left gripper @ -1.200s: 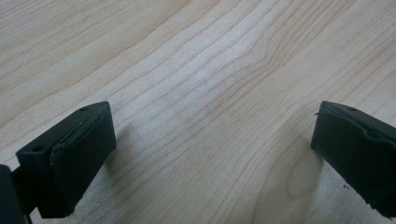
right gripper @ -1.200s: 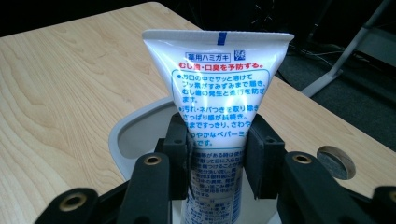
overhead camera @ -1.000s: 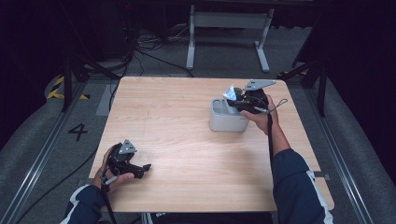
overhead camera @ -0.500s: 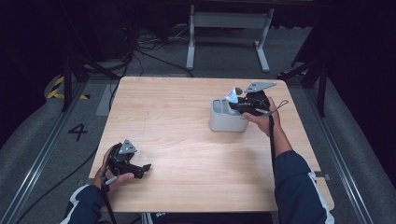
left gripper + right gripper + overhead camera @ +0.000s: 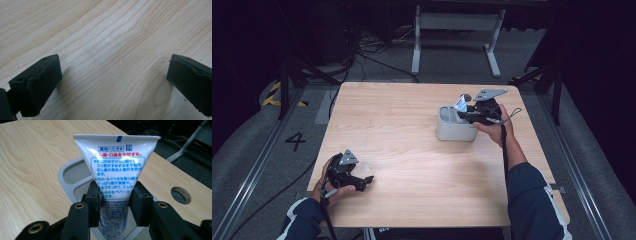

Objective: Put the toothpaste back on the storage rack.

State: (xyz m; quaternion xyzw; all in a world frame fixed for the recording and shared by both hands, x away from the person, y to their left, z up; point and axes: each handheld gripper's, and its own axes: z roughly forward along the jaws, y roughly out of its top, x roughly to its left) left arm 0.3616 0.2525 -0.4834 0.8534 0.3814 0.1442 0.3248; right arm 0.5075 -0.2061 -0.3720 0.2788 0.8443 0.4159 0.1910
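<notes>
White and glossy, the tube (image 5: 117, 167) of toothpaste stands crimped end up, its lower part down inside a grey holder (image 5: 455, 128) on the far right of the table (image 5: 412, 130). The right gripper (image 5: 115, 205) pinches it across the middle, the two black pads pressed against its sides just above the holder's rim. The tube looks like soft plastic that would dent under pressure and slip a little on its smooth printed skin, and it is probably light. The flat crimp at the top is the stiffest part, but the rounder middle gives the pads more to bear on, so the present hold seems sensible. The holder is smooth moulded plastic with rounded corners and more than one well; which well takes the tube I cannot tell. The left gripper (image 5: 115, 82) rests at the near left, jaws spread wide over bare pale wood with fine wavy grain, holding nothing.
</notes>
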